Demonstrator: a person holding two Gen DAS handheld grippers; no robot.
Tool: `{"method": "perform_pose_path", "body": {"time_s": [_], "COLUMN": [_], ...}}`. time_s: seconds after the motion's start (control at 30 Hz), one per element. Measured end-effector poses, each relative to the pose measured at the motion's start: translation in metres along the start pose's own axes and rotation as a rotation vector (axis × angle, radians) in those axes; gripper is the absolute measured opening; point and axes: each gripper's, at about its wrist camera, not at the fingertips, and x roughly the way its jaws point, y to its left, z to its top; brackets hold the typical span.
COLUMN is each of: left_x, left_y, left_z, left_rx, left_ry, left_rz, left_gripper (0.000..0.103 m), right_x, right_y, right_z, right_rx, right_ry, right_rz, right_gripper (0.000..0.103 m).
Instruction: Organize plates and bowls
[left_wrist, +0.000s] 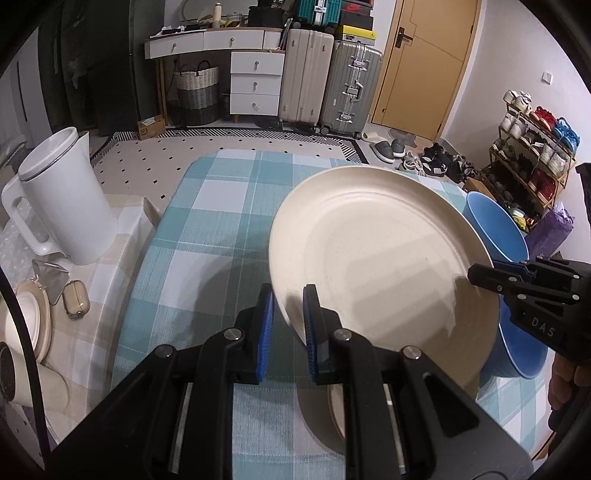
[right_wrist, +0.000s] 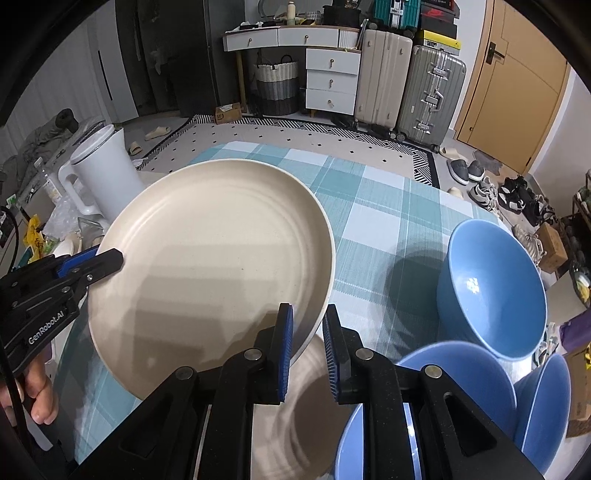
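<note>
A large cream plate (left_wrist: 380, 254) (right_wrist: 214, 254) hangs tilted above the checked tablecloth (left_wrist: 207, 229), held at two points of its rim. My left gripper (left_wrist: 288, 295) is shut on the near-left rim, and shows in the right wrist view (right_wrist: 116, 258) at the plate's left edge. My right gripper (right_wrist: 309, 312) is shut on the near-right rim, and shows in the left wrist view (left_wrist: 474, 275) at the plate's right edge. A second cream plate (left_wrist: 332, 413) (right_wrist: 306, 406) lies on the cloth under the lifted one, mostly hidden. Several blue bowls (right_wrist: 491, 288) (left_wrist: 495, 229) stand at the right.
A white jug (left_wrist: 62, 199) (right_wrist: 103, 173) stands at the table's left edge, with a small case (left_wrist: 75, 299) and cream dishes (left_wrist: 26, 325) nearer me. Beyond the table are a rug, drawers, suitcases (left_wrist: 328, 77) and a shoe rack (left_wrist: 532, 162).
</note>
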Motion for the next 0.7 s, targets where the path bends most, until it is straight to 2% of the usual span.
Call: {"method": "perform_pose_path", "body": {"time_s": [0.4,0.7], "left_x": [-0.002,-0.012], "left_y": [-0.003,-0.003], "left_z": [-0.018,-0.033], "left_rx": [0.031,0.066], "left_ry": [0.026,0.022], "left_rz": [-0.025,-0.014], "left_gripper": [0.011,0.011], "right_x": [-0.007,-0.017], "right_y": [0.002,0.014], "right_z": [-0.025,-0.049], "right_rx": [0.033,0.029], "right_ry": [0.003,-0.014], "right_rz": [0.001,0.009], "right_gripper": [0.018,0.02]}}
